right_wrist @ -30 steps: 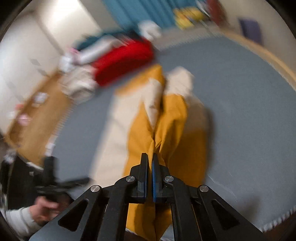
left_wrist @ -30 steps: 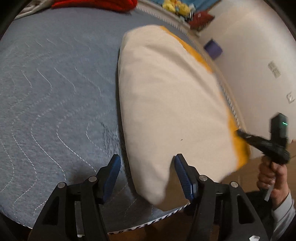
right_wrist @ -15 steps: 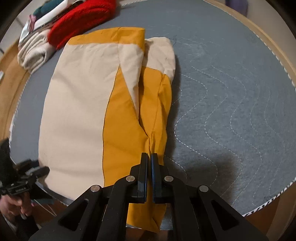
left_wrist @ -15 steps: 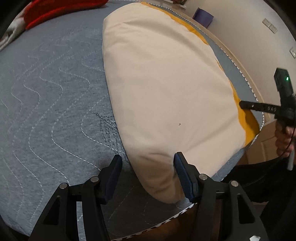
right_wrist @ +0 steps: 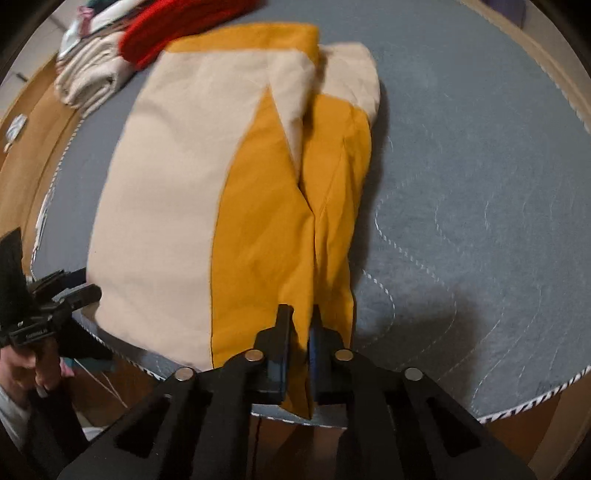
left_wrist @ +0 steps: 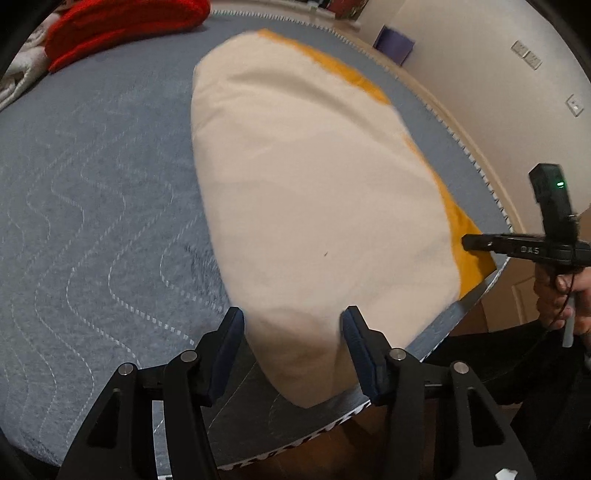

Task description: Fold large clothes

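A large cream and mustard-yellow garment lies folded on a grey-blue quilted pad. My left gripper is open, its blue pads on either side of the garment's near cream corner at the pad's front edge. My right gripper is at the other near corner, with a fold of the yellow cloth between its jaws, which are slightly parted. The right gripper also shows in the left wrist view at the yellow corner. The left gripper shows at the left edge of the right wrist view.
A red garment and folded pale clothes lie at the far end of the pad. A wooden floor lies beyond the pad's striped edge. A purple object stands by the wall.
The right gripper's jaws have parted a little around the yellow cloth. Both grippers have come lower and closer to the garment's near corners. The garment has settled flat.
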Motion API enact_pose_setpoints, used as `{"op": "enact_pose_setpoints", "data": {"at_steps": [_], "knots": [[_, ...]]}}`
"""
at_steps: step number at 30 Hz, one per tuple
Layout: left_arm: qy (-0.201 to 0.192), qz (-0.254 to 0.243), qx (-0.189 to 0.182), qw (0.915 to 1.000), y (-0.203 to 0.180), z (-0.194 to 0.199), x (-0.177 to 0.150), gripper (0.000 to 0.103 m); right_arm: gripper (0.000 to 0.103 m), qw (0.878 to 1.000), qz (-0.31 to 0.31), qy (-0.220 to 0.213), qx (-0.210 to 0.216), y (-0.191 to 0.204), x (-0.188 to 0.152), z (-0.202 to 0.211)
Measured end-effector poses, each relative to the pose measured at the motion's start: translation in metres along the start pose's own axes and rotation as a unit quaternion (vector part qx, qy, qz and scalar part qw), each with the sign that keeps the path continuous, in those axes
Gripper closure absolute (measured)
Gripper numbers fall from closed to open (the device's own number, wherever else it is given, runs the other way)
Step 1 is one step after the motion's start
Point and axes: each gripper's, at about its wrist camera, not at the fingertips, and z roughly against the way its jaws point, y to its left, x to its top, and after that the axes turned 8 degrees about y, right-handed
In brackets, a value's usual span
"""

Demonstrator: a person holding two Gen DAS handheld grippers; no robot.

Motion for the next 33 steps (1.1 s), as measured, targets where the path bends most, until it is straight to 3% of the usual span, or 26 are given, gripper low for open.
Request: {"op": "enact_pose_setpoints", "data": {"at_steps": [2, 5, 9, 11, 13, 14, 16, 18, 23, 32, 33], "knots": [[-0.005, -0.016, 0.006, 0.9998, -0.003, -0.003, 0.002, 0.051, 0.099, 1.0, -0.018, -0.01, 0.009, -0.009, -0.003, 0.008], [0.029, -0.021, 0.03, 0.9989, 0.001, -0.025, 0.002, 0.05, 0.099, 0.999, -0.033, 0.015, -0.013, -0.017, -0.002, 0.001], [0.027, 0.003, 0.007, 0.9996, 0.008, -0.017, 0.008, 0.051, 0.096, 0.998, -0.025, 0.041, -0.033, -0.013, 0.003, -0.006], [0.008, 0.002, 0.004, 1.0, 0.007, -0.004, 0.01, 0.052, 0.089, 0.998, -0.04, 0.001, -0.051, -0.017, 0.011, 0.015], [-0.021, -0.006, 0.003, 0.9998, 0.003, 0.007, 0.014, 0.053, 0.086, 0.994, -0.046, -0.075, -0.067, -0.017, 0.024, 0.046], [-0.034, -0.009, 0.004, 0.9994, 0.002, 0.011, 0.016, 0.053, 0.084, 0.991, -0.051, -0.11, -0.058, -0.018, 0.028, 0.059], [-0.051, -0.022, 0.002, 0.9984, -0.002, 0.015, 0.018, 0.053, 0.069, 0.982, -0.07, -0.172, -0.022, -0.023, 0.042, 0.082], [-0.041, -0.038, 0.008, 0.9984, -0.005, 0.007, 0.018, 0.053, 0.061, 0.978, -0.077, -0.194, 0.002, -0.023, 0.061, 0.088], [-0.034, -0.067, 0.048, 0.996, -0.011, -0.004, 0.008, 0.054, 0.059, 0.981, -0.083, -0.17, 0.049, -0.019, 0.114, 0.056], [-0.033, -0.066, 0.044, 0.9962, -0.016, -0.007, 0.006, 0.055, 0.06, 0.973, -0.146, -0.121, 0.131, -0.04, 0.203, -0.017], [-0.033, -0.066, 0.045, 0.9963, -0.015, -0.007, 0.006, 0.054, 0.078, 0.972, -0.148, -0.121, 0.138, -0.039, 0.209, -0.023]]}}
